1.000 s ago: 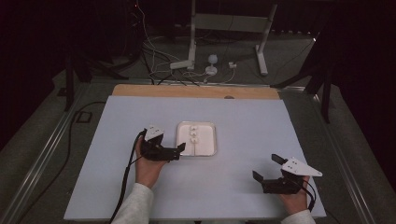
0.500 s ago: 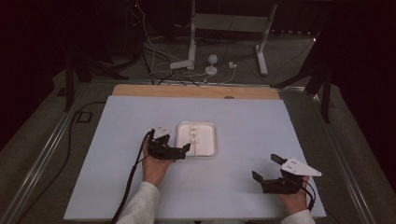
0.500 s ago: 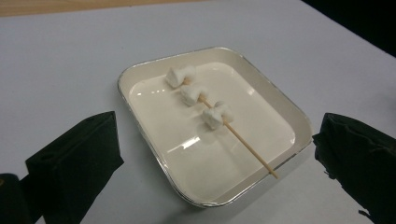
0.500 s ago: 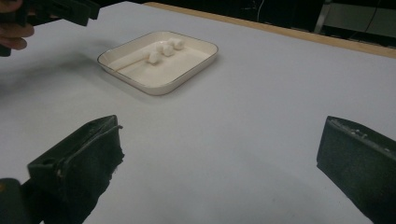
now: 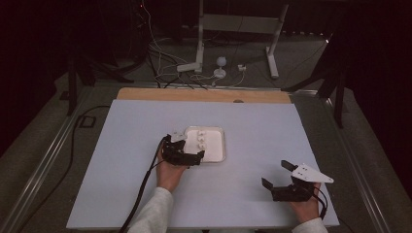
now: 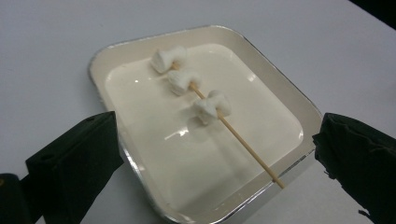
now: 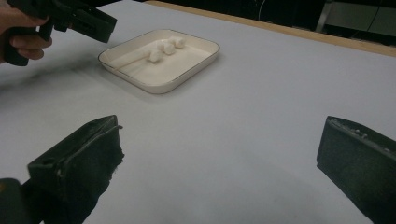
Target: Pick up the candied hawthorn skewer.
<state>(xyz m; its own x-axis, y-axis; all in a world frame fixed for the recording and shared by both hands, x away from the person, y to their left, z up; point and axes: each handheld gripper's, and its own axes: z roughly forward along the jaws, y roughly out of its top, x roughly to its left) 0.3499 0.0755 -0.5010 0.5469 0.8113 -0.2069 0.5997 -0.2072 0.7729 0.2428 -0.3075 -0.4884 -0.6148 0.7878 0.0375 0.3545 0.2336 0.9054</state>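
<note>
A shallow cream tray (image 6: 280, 74) lies on the white table. In it rests a wooden skewer (image 6: 243, 140) threaded with three white marshmallows (image 6: 212, 106). My left gripper (image 6: 217, 140) is open, its jaws spread wide either side of the tray's near corner, above it and holding nothing. In the high view that left gripper (image 5: 193, 148) hovers at the left edge of the tray (image 5: 224, 145). My right gripper (image 5: 274, 173) stands open near the table's front right, well away from the tray. In the right gripper view, the right gripper (image 7: 222, 140) has bare table between its jaws.
The white table top (image 5: 252, 121) has a wooden strip (image 5: 204, 94) along its far edge. Beyond it, on the floor, are cables and a metal stand (image 5: 199, 63). The left gripper (image 7: 70, 18) shows in the right gripper view's top left, beside the tray (image 7: 205, 58).
My left gripper has moved right, from beside the tray to over its left edge. The right gripper has stayed where it was.
</note>
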